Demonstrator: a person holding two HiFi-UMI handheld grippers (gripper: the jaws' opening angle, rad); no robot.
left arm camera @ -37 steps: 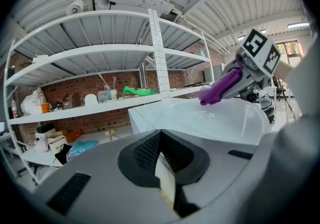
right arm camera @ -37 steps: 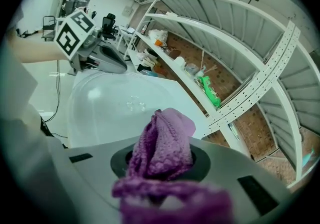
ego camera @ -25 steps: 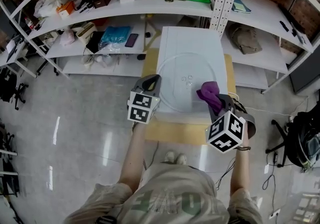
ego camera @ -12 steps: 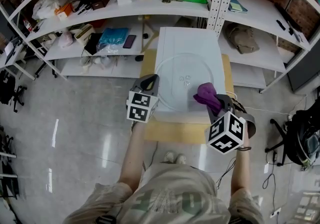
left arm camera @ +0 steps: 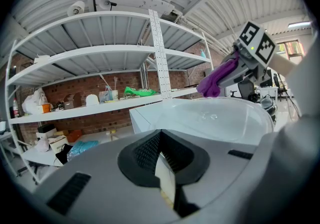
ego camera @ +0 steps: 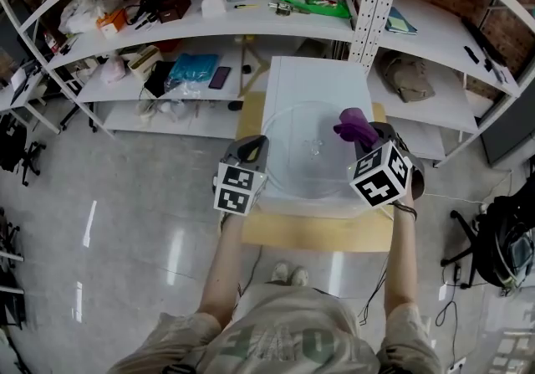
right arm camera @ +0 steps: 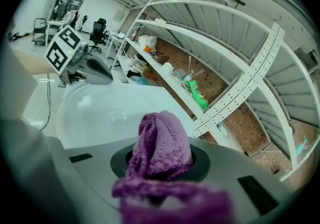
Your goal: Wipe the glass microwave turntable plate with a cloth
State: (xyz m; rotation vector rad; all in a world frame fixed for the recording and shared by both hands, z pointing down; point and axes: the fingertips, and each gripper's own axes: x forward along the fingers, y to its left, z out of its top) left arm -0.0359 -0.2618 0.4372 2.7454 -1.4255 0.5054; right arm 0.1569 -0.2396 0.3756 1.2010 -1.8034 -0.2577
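- Right gripper [ego camera: 362, 135] has travelled since a second ago: then at the near-right edge of the glass turntable plate [ego camera: 301, 170], now further round, over the plate's far-right rim. The purple cloth [ego camera: 351, 120] went with it.
- Left gripper [ego camera: 253, 147] has kept its station at the plate's near-left rim throughout.
- Plate lies flat on the white appliance top [ego camera: 318, 79], which extends beyond the plate on its far side. A wooden bench [ego camera: 313, 228] shows below the plate's near edge. The moulded hub [ego camera: 315, 145] sits at the plate's middle, left of the cloth.
- Right claw: clamped on the cloth. Its own view shows the knit bunched up between the jaws, with a loose fold spilling toward the camera. Judgement: gripped as a wad so that one padded end meets the glass rather than the hard jaw tips.
- Cannot tell whether the cloth is pressed on the glass or just above it.
- Left claw: jaws drawn together, only a pale sliver in the seam, nothing I can name held there.
- Judgement: the left gripper is parked against the rim opposite the cloth as a stop, since a smooth plate on a smooth top would slide or spin under a sideways wipe. Actual contact with the rim is not clear from any view.
- Judgement: wiping is under way along the right-hand arc; the middle and left side remain to be covered.
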